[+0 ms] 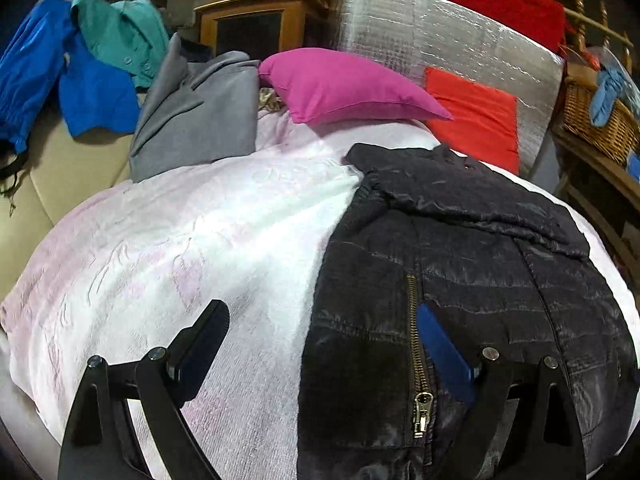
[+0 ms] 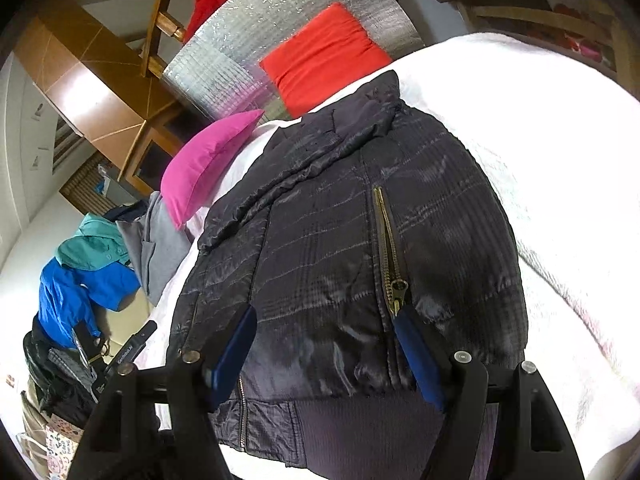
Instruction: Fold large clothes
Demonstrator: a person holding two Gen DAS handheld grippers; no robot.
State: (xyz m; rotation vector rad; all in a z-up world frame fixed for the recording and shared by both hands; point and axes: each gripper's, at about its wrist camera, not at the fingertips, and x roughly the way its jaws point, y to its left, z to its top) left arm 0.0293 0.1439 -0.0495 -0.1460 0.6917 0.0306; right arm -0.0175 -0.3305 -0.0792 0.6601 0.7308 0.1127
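Both grippers wide open, empty: left gripper and right gripper hover over hem of black jacket, lying flat on white blanket. Step: pre-grasp. Next likely calls for pinching hem or side, folding toward collar. Pink pillow beyond.

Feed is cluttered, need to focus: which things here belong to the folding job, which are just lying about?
Job: black quilted jacket, white blanket under it, both open claws.
Lying about: pink pillow, red cushion, grey garment, blue jacket, teal shirt.
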